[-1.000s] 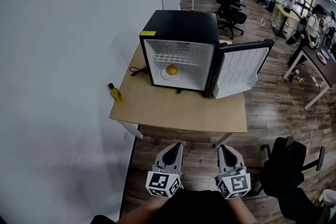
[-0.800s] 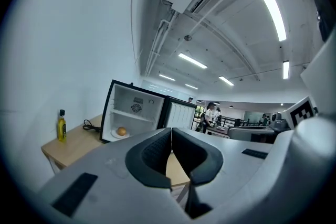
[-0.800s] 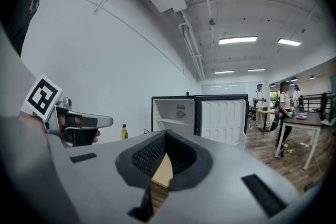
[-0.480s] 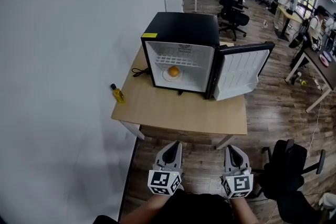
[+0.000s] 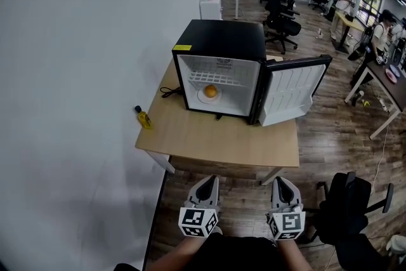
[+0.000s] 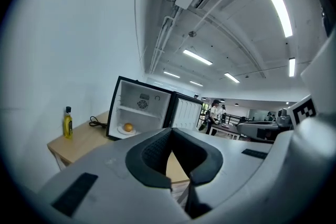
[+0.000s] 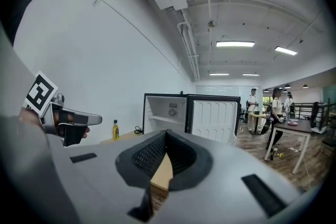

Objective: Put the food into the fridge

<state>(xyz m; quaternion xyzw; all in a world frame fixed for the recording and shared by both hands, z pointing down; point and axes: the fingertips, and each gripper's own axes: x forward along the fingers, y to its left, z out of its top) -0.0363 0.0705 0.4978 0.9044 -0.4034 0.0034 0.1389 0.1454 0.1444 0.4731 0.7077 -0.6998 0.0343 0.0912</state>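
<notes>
A black mini fridge point(image 5: 219, 47) stands on a wooden table point(image 5: 216, 139) with its door point(image 5: 288, 95) swung open to the right. Inside, an orange point(image 5: 210, 91) lies on a white plate point(image 5: 202, 97) under a wire shelf. Both grippers hang side by side in front of the table's near edge, well short of the fridge. My left gripper point(image 5: 209, 179) is shut and holds nothing. My right gripper point(image 5: 281, 181) is shut and holds nothing too. The left gripper view shows the fridge point(image 6: 139, 110) and orange point(image 6: 128, 127) beyond the shut tips point(image 6: 171, 131). The right gripper view shows the fridge point(image 7: 164, 113) past its tips point(image 7: 166, 132).
A yellow bottle point(image 5: 144, 118) stands at the table's left edge, and a black cable point(image 5: 168, 91) lies beside the fridge. A white wall runs along the left. A black office chair point(image 5: 347, 200) sits at my right. Desks, chairs and people fill the room behind.
The right gripper has shifted a little to the right. The left gripper has kept its place. The table and fridge sit slightly higher in the head view.
</notes>
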